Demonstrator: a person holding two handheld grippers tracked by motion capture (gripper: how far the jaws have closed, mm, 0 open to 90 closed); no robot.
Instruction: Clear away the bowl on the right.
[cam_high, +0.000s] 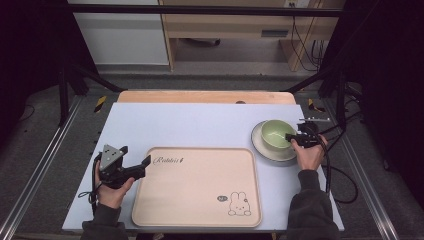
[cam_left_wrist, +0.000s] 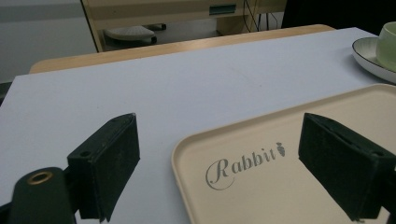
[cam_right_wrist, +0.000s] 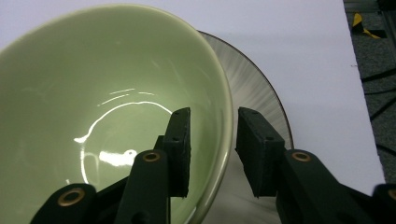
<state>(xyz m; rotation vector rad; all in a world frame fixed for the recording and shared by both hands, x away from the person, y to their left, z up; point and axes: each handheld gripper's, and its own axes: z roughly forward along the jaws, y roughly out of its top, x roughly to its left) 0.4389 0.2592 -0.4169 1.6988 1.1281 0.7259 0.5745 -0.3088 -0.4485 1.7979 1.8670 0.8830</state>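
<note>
The green bowl (cam_high: 276, 134) sits on a pale saucer (cam_high: 265, 150) near the right edge of the desk (cam_high: 200, 122), just beyond the far right corner of the tray (cam_high: 197, 185). That beige tray is the largest thing on the desk, lying near the front edge between the person's two hands, with the word "Rabbit" printed at its far left and a small rabbit drawing (cam_high: 239, 204) at its near right. In the right gripper view the bowl (cam_right_wrist: 102, 112) looks empty and glossy, and the right tongs (cam_right_wrist: 212, 140) straddle its rim, one jaw inside the bowl and the other outside over the saucer (cam_right_wrist: 254, 93); a narrow gap remains on the outer side, so I cannot tell whether they are clamped on the rim. The left tongs (cam_left_wrist: 219, 163) stand wide apart and released, holding nothing, poised over the tray's far left corner (cam_left_wrist: 187, 144), with the left hand (cam_high: 112, 187) resting beside the tray's left edge.
</note>
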